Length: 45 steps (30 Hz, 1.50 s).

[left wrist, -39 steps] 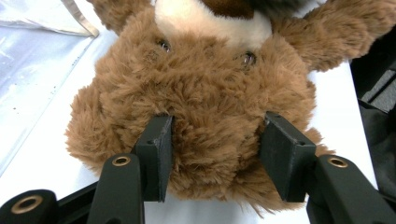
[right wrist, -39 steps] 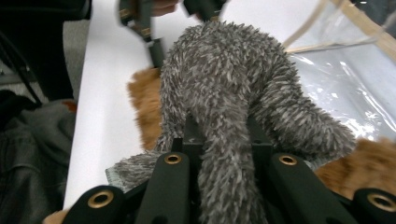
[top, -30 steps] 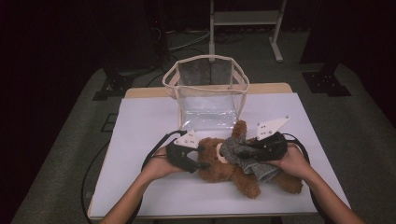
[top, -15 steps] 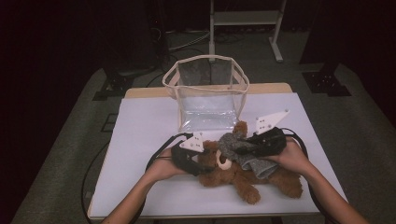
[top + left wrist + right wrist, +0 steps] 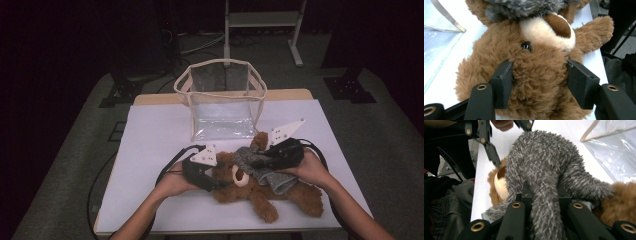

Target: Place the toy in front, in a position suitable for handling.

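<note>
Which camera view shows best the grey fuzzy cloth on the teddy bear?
The right gripper view: the grey cloth is close up, pinched between its jaws. The high view shows it small across the teddy bear. The left gripper view shows its edge.

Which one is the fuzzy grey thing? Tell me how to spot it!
Find the white table and the clear bag standing at its far side. In front of the bag lies a brown teddy bear, and the grey fuzzy cloth is draped over its head, pinched by the right gripper. It is the one grey, shaggy thing on brown fur.
</note>
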Available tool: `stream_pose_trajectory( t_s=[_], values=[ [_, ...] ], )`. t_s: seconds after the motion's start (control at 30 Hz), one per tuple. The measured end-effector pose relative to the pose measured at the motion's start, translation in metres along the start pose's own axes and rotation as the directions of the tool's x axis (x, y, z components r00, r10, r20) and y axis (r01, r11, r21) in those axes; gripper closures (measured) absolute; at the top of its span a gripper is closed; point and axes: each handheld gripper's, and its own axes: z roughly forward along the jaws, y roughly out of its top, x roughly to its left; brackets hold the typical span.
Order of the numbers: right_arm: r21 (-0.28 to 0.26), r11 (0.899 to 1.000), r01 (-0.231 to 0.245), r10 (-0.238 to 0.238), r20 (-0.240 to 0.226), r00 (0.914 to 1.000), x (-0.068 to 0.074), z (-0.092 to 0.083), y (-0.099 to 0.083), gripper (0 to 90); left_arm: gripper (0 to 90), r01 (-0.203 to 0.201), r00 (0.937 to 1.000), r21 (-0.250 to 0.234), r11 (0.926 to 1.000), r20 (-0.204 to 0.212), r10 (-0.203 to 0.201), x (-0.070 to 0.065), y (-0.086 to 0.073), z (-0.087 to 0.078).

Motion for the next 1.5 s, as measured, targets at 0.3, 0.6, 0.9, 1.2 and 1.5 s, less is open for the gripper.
stream_pose_trajectory(
  t_s=[0.3, 0.6, 0.9, 1.2, 1.5],
  values=[
    [-0.005, 1.0, 0.01, -0.011, -0.039, 0.9992, -0.01, 0.027, 0.029, 75.1, 40.6, -0.033, 0.9994, 0.015, 0.9993, 0.008, 0.033, -0.009, -0.003, -0.001],
    [0.042, 0.999, -0.024, 0.025, -0.019, 0.9995, -0.013, 0.023, 0.015, 75.1, 41.2, -0.047, 0.9989, 0.009, 0.9989, 0.011, 0.047, -0.012, -0.003, 0.0],
    [0.047, 0.999, 0.011, -0.009, -0.03, 0.9995, -0.012, 0.039, 0.034, 75.0, 40.1, -0.05, 0.9987, 0.022, 0.9985, 0.003, 0.05, -0.016, -0.005, 0.0],
    [0.041, 0.999, -0.026, 0.025, 0.004, 0.9997, -0.014, 0.008, 0.008, 75.0, 40.7, -0.051, 0.9987, 0.022, 0.9985, -0.005, 0.051, -0.013, -0.004, -0.001],
    [0.006, 0.998, -0.06, 0.06, 0.028, 0.9978, -0.011, -0.012, -0.012, 75.0, 37.1, -0.019, 0.9998, -0.011, 0.9998, -0.002, 0.019, -0.004, 0.008, -0.012]
  ],
)
